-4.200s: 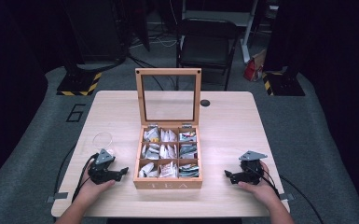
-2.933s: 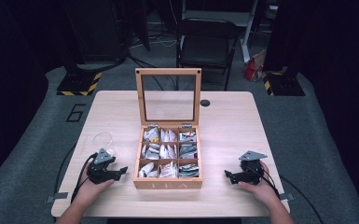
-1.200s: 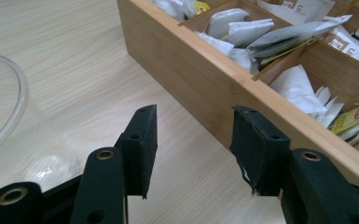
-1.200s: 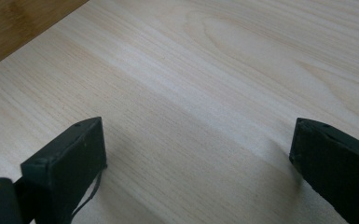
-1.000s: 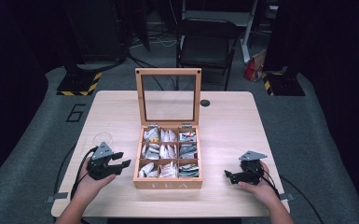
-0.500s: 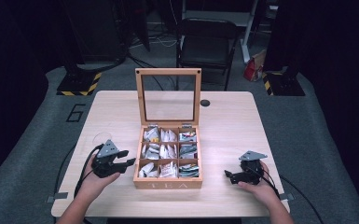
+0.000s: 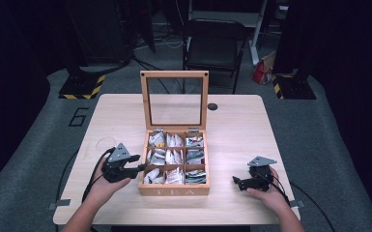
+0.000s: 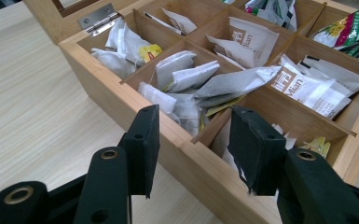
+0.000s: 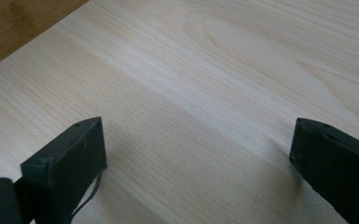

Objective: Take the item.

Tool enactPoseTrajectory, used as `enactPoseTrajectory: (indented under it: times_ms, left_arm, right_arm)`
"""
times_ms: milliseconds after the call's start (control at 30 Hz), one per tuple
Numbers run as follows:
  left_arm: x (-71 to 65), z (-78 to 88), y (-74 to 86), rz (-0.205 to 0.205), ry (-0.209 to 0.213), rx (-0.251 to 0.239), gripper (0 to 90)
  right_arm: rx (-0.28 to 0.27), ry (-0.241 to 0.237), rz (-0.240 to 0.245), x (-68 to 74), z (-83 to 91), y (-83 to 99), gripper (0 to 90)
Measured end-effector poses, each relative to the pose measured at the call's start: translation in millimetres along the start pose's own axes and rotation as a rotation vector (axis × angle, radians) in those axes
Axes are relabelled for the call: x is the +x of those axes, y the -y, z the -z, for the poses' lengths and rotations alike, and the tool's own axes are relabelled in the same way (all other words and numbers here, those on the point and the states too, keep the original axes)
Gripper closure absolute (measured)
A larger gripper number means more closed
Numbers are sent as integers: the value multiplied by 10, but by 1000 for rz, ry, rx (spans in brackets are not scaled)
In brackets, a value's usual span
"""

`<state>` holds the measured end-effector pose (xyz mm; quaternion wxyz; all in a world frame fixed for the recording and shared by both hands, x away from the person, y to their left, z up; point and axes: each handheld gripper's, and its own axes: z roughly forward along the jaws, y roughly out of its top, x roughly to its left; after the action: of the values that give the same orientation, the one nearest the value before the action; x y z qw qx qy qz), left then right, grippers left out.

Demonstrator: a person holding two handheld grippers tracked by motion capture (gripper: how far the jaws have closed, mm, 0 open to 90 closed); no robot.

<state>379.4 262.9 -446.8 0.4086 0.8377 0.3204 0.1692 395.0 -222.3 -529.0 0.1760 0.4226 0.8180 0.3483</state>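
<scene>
At near-left wall of tea box (image 7: 174,189), left gripper (image 8: 193,140) half-spread, grasping nothing; no sachet (image 8: 233,84) taken yet. Right gripper (image 9: 198,154) wide apart, idle.

Open wooden tea box (image 7: 174,189), packets (image 8: 228,86) inside

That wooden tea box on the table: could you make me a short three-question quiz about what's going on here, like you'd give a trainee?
1. True or false: the tea box has its lid standing open.
2. Which gripper is at the box's edge: A) left gripper B) right gripper?
3. What lies in the compartments just beyond the left gripper's jaws?

Key
1. True: the glass-paned lid stands upright at the back.
2. A. Its open jaws reach over the box's wall with nothing pinched between them; the right gripper rests open on the table, apart from the box.
3. Tea bags, loosely piled paper packets.
</scene>
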Motion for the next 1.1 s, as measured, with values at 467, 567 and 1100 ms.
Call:
enactPoseTrajectory:
  times_ms: [467, 567, 1100]
  left_arm:
    - [-91, -54, -92, -34, 32, 8, 533]
    - [-120, -81, -120, -42, 44, 7, 533]
    - [-222, -170, -199, -70, 70, 11, 540]
  right_arm:
    - [0, 0, 1, 0, 0, 0, 29]
    - [0, 1, 1, -1, 0, 0, 29]
    - [0, 0, 0, 0, 0, 0, 29]
